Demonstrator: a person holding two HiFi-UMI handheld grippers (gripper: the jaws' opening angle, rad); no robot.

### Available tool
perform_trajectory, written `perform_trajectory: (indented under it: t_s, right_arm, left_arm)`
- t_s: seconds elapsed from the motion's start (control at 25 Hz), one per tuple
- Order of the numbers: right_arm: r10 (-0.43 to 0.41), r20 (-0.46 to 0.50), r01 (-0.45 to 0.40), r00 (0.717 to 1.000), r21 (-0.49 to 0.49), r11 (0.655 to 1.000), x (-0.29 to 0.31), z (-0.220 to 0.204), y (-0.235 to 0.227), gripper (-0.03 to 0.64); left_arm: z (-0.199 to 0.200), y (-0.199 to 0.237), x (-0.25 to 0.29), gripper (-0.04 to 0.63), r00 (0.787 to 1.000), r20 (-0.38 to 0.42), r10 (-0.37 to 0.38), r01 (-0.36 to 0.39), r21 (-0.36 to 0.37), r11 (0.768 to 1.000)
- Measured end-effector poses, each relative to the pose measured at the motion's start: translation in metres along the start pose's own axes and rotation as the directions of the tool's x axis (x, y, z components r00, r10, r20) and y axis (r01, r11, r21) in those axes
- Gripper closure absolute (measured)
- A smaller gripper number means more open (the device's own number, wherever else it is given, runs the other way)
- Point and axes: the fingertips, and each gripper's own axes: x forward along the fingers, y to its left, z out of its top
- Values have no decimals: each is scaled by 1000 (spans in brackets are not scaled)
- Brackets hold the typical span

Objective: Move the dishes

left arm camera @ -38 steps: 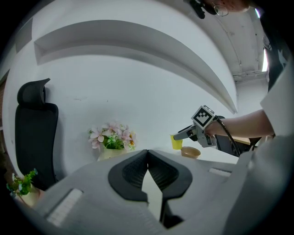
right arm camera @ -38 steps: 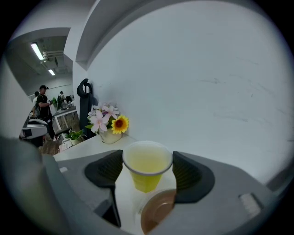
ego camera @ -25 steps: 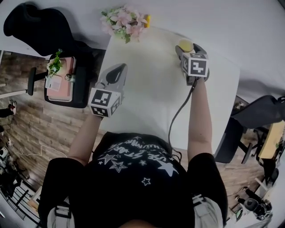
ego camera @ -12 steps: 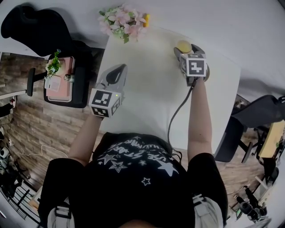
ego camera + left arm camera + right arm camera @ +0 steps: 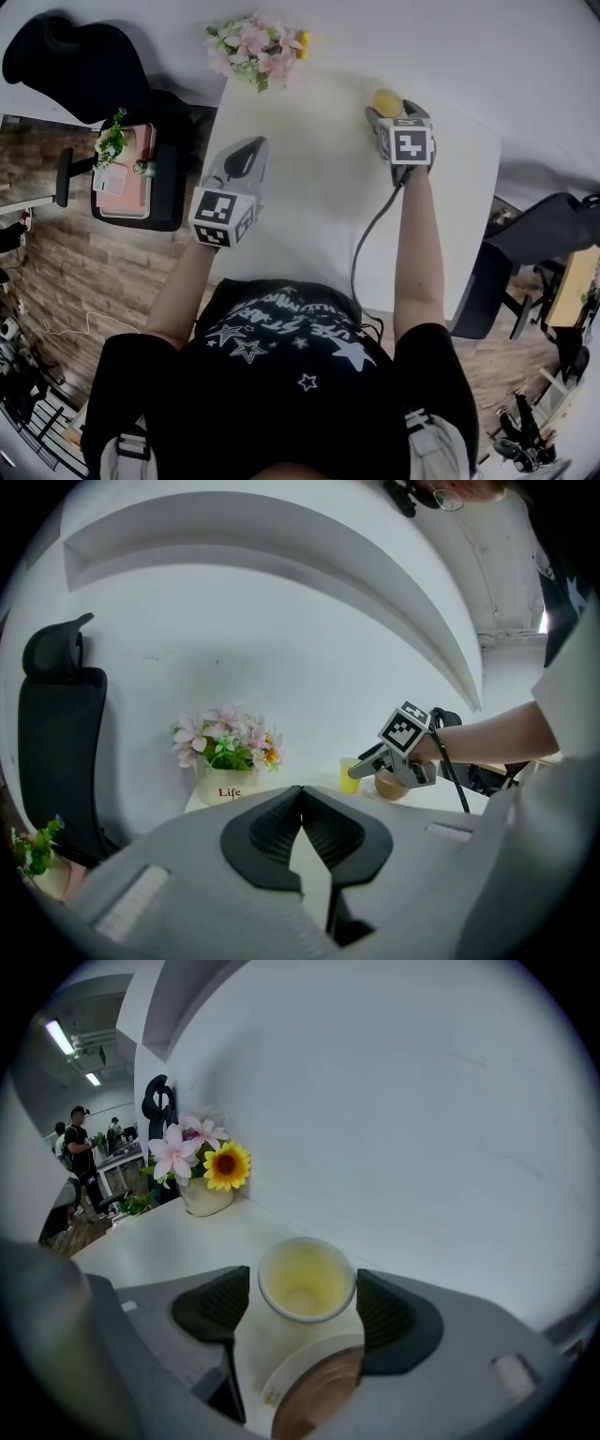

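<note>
Two grippers are held over a white bench that runs up the middle of the head view. At the left of that view the left gripper hangs above the bench's left edge; in its own view its jaws are clenched tip to tip with nothing between them. At the upper right of the head view the right gripper reaches toward the far side of the bench, where a small yellow cup stands just ahead of its marker cube. In the right gripper view the right gripper has its jaws released and spread, with the yellow cup standing upright and empty between the two black pads; a thin gap shows on the left side, while the right pad sits very close to the rim. Below the cup, at the bottom of that frame, lies a brown dish with a pale rim, just beside the cup and partly under the gripper. A pot of pink flowers stands at the bench's far left corner, well apart from the cup, and a black chair fills the upper left of the head view.
</note>
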Motion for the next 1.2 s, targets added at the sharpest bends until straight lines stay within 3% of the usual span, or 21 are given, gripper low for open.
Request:
perform_trajectory:
  t_s: [0.36, 0.72, 0.88, 1.0, 1.2]
  right_arm:
    - [-41, 30, 39, 999, 45, 998, -37, -4, 3, 264]
    - [-109, 133, 90, 985, 141, 986, -99, -21, -8, 264]
    - [-127, 128, 105, 984, 168, 980, -115, -42, -18, 314]
    - [-150, 136, 120, 979, 206, 971, -123, -56, -33, 454]
    - [-141, 123, 107, 982, 253, 962, -125, -76, -58, 459]
  left_arm:
    - [7, -2, -14, 584, 999, 25, -34, 34, 0, 999]
    - [9, -21, -21, 584, 997, 31, -72, 71, 16, 997]
    - [12, -39, -22, 584, 996, 41, -80, 79, 26, 997]
    - [15, -54, -21, 584, 996, 40, -84, 82, 42, 996]
    - [19, -76, -16, 584, 997, 46, -64, 61, 52, 997]
